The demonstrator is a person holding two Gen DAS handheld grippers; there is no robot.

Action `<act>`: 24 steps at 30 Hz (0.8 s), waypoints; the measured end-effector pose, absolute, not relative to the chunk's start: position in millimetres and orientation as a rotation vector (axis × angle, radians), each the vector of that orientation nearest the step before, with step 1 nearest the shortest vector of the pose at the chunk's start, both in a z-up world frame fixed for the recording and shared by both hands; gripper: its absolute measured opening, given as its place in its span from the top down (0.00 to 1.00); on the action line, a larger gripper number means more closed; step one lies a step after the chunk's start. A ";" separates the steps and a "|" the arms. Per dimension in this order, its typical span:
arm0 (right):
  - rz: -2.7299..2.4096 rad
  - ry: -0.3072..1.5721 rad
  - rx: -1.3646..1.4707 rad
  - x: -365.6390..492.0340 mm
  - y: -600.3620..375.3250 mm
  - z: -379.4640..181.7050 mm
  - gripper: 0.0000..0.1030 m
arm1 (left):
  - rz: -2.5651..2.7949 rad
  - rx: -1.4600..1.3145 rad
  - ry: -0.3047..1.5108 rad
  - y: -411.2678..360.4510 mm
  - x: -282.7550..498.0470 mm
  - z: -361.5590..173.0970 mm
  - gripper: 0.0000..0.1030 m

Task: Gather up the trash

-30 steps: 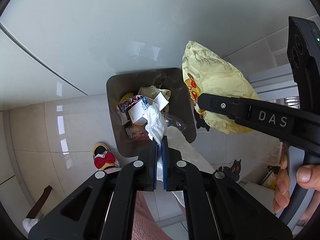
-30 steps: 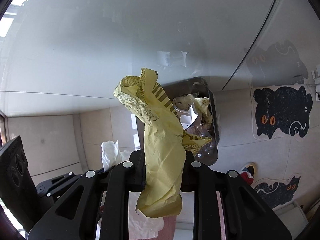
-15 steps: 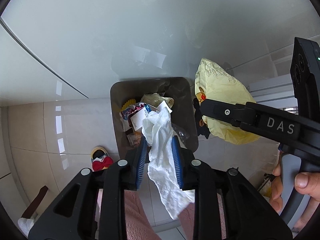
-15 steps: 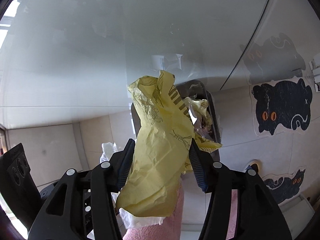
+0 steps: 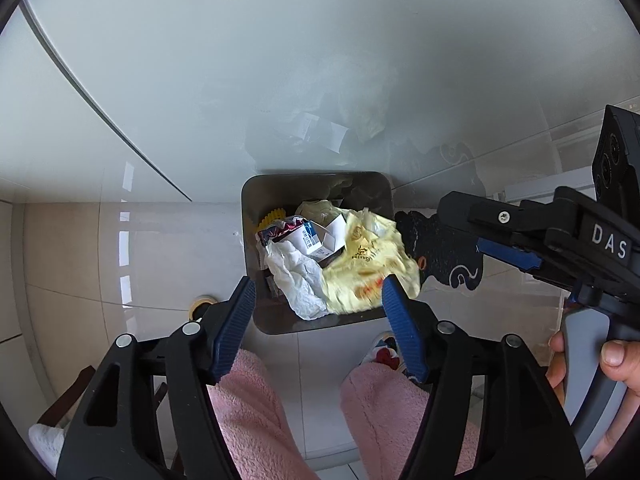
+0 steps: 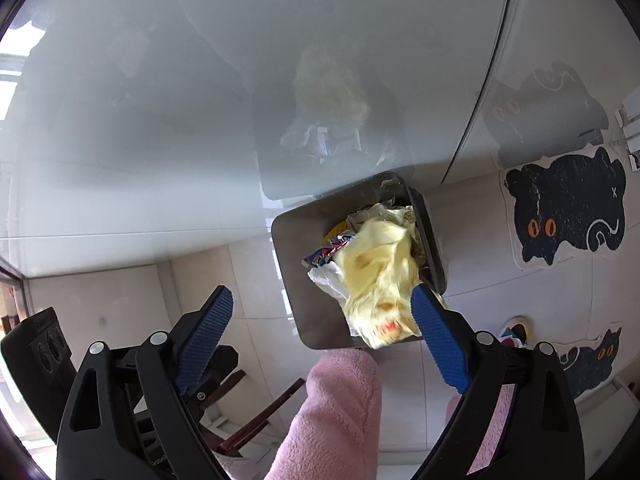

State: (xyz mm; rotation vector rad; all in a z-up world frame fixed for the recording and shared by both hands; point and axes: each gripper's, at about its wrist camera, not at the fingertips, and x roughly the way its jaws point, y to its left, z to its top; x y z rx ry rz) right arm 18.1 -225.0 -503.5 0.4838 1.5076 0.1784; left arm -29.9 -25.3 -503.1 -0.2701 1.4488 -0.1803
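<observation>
A dark rectangular trash bin [image 5: 256,312] stands on the tiled floor below a white tabletop; it also shows in the right wrist view [image 6: 292,280]. A white tissue [image 5: 296,276] lies on the trash inside it. A crumpled yellow paper bag [image 5: 368,264] is blurred over the bin's right side, also in the right wrist view [image 6: 380,276]. My left gripper [image 5: 318,300] is open and empty above the bin. My right gripper [image 6: 320,320] is open and empty; it shows from the side in the left wrist view [image 5: 504,240].
The white tabletop [image 5: 280,60] fills the upper half of both views. Black cat-shaped mats [image 6: 564,208] lie on the floor to the right of the bin. Pink-clad legs [image 5: 248,412] stand just before the bin. A dark wooden chair leg [image 6: 256,420] is at lower left.
Both grippers opened wide. The white tissue dropped from the left gripper into the bin. The yellow bag left the right gripper and is falling onto the bin.
</observation>
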 end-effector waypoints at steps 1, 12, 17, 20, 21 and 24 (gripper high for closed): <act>0.179 1.503 0.481 19.2 -224.6 -501.7 0.09 | -0.174 -0.271 1.448 -24.2 -30.4 -501.9 0.39; 0.179 1.494 0.382 13.3 -224.1 -461.0 0.03 | -0.121 -0.254 1.431 -11.6 -40.3 -464.1 0.20; 0.207 1.423 0.283 1.7 -224.1 -404.7 0.03 | -0.110 -0.254 1.351 -11.0 -45.4 -411.5 0.08; 0.211 1.381 0.217 -4.8 -225.5 -365.4 0.03 | -0.121 -0.217 1.306 -15.4 -48.2 -373.5 0.08; 0.211 1.359 0.205 -6.5 -226.8 -350.8 0.03 | -0.122 -0.195 1.289 -17.8 -48.8 -361.9 0.08; 0.216 1.282 0.181 -11.0 -232.3 -304.1 0.03 | -0.132 -0.142 1.234 -22.8 -50.4 -320.5 0.08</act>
